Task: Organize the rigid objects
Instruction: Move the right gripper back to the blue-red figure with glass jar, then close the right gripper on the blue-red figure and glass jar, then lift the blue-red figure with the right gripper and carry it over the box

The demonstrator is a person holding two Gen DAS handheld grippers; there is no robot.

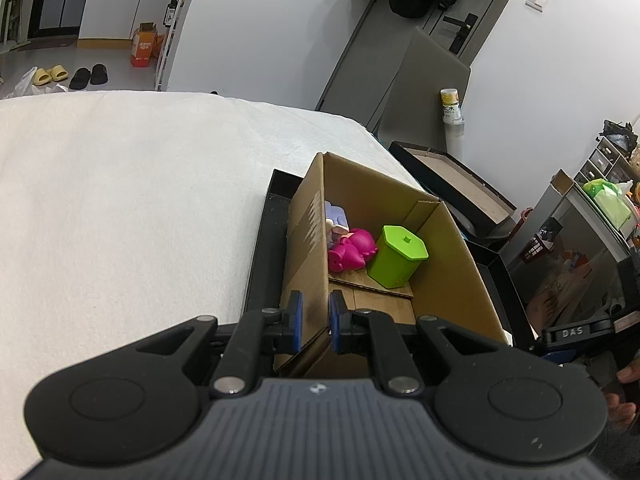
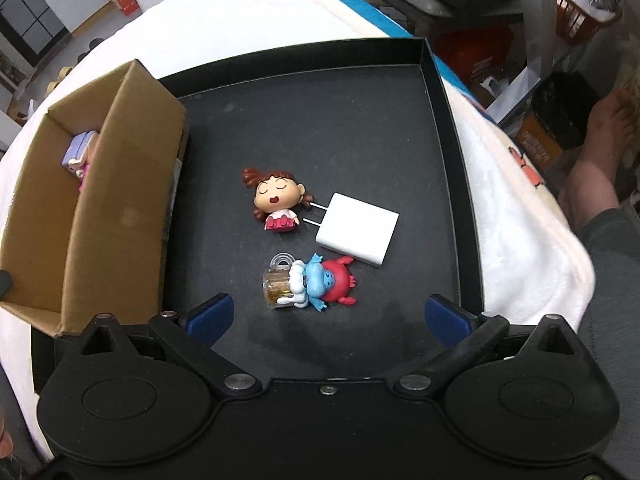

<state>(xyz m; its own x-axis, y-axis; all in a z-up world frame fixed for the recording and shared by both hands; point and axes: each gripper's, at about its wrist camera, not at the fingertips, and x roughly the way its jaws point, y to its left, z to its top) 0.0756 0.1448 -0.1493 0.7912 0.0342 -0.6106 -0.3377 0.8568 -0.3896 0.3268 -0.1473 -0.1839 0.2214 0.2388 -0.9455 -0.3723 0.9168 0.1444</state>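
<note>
Left gripper [image 1: 316, 320]: I held it tilted moderately downward, its two blue pads [image 1: 295, 320] drawn almost together and pressed on either face of one wall of the cardboard box [image 1: 304, 240]. Its black linkage arms lay folded inward, nearly parallel.

Right gripper [image 2: 330, 316]: I pointed it steeply downward, jaws spread to their full width, with one blue pad [image 2: 212, 316] at the near left and the other at the near right, both linkage arms splayed outward. In the left wrist view its body showed at the right edge, with the fingers [image 1: 628, 374] of my right hand wrapped behind it. My bare foot [image 2: 600, 152] rested at the far right.
</note>
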